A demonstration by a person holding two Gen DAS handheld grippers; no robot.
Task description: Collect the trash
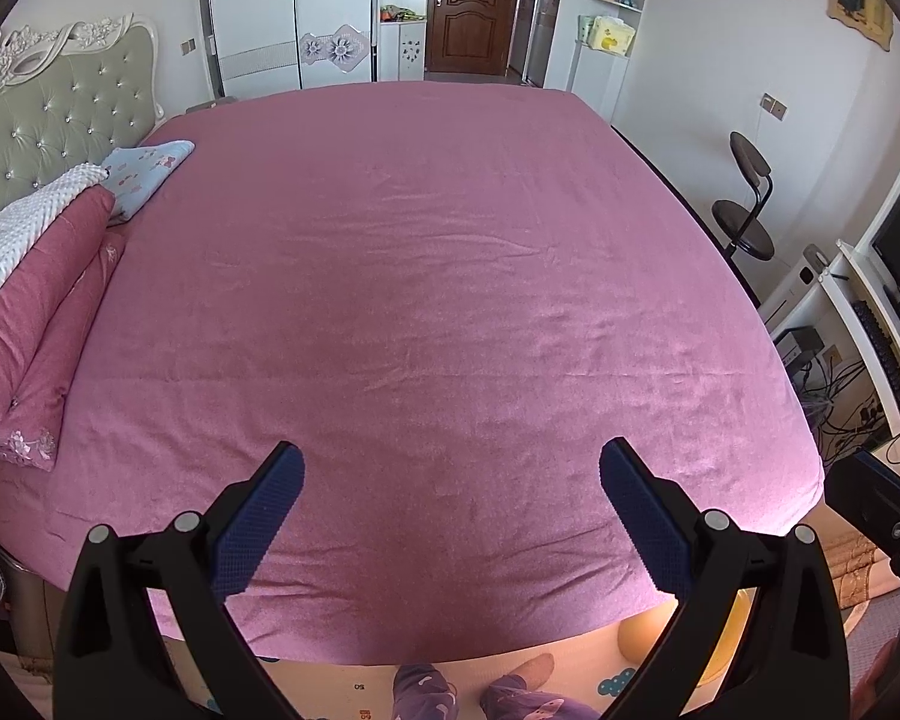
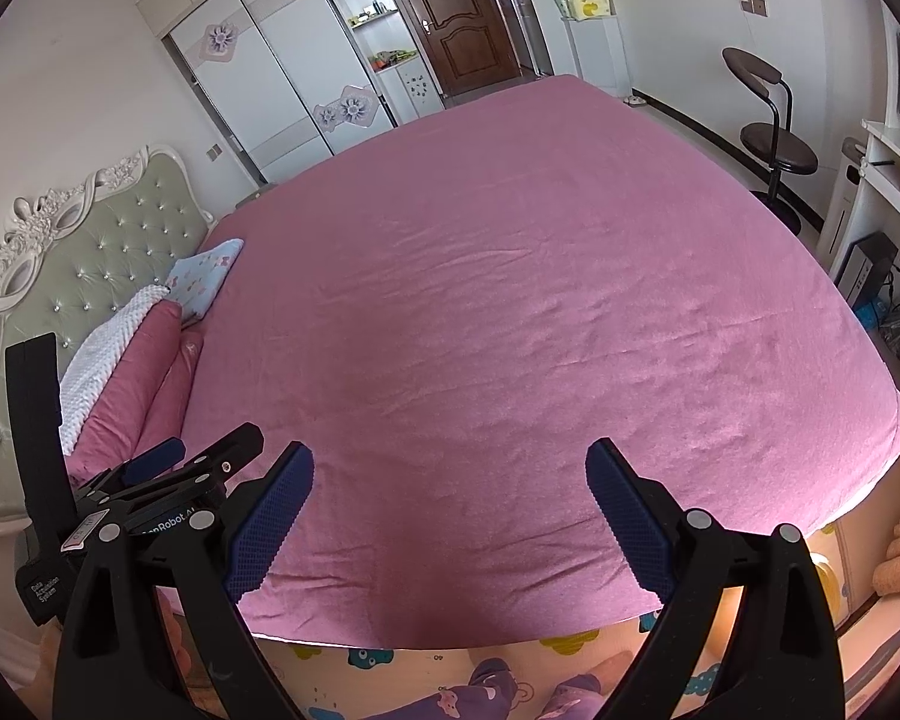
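Ahead of both pairs of jaws spreads a bed covered by a pink sheet [image 1: 438, 276], wrinkled and bare across its middle. No trash shows on it in either view, so where the task's thing lies I cannot tell. Left gripper [image 1: 452, 468] hangs over the near edge of the bed, its blue-padded fingers [image 1: 258, 516] spread wide with nothing between them. Right gripper [image 2: 450, 468] is likewise released and unloaded, with the other tool just beyond its left finger. Far to the left of the jaws, pillows [image 1: 36, 300] are stacked against a tufted green headboard [image 1: 60, 120]. Off to the right stands a dark stool [image 2: 777, 150] beside a white desk [image 2: 888, 180]. Beneath the jaws, a patterned floor mat [image 2: 390, 672] meets the bed's edge.
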